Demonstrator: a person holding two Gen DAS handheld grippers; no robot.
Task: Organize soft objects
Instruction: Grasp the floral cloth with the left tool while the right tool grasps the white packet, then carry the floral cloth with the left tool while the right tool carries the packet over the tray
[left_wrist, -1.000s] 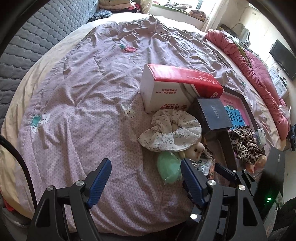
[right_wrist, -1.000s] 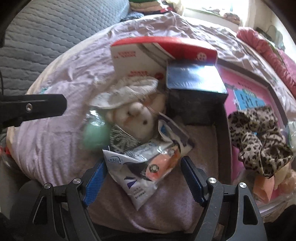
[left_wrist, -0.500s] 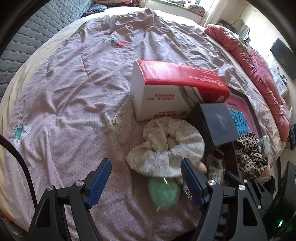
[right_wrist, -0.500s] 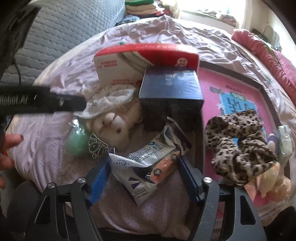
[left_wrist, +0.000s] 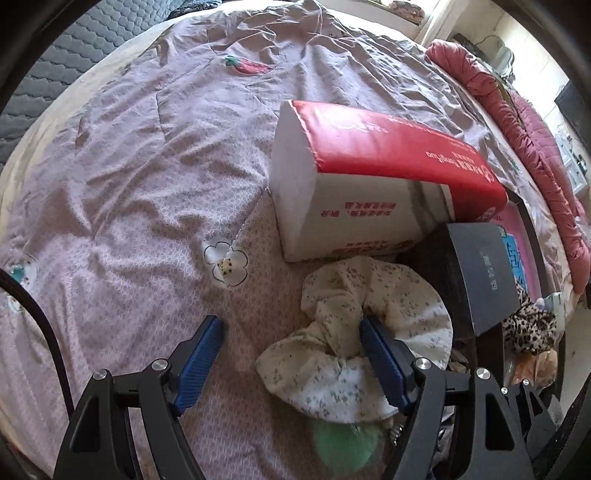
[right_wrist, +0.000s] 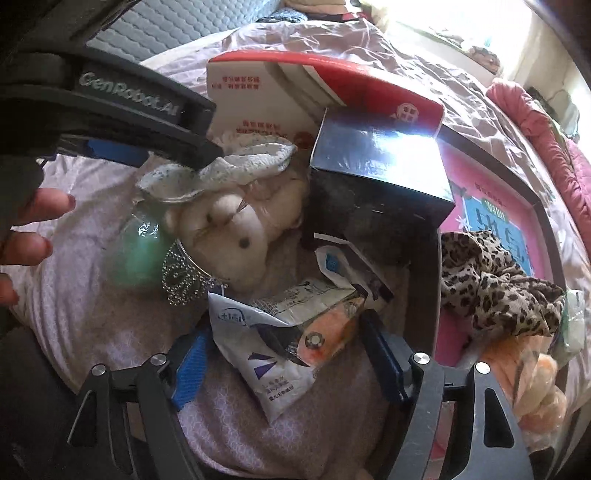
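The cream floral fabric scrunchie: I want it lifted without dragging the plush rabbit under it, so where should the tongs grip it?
Grip the cream floral fabric scrunchie on its near puffy band, from above; the ring lies flat, ruffles upward.

The right gripper (right_wrist: 284, 343), fingers opening, straddles a crumpled packet (right_wrist: 266, 339) beside a plush bunny (right_wrist: 236, 229).

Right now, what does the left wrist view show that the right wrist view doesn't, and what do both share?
Only the left wrist view shows the open quilt with its flower patch, and the left gripper, open, one finger dipping into the floral scrunchie.

Only the right wrist view shows the plush bunny, the bead chain, and the right gripper, its fingers opening around the white packet.

Both show the floral scrunchie, red tissue pack, dark box, green item, leopard scrunchie and pink tray.
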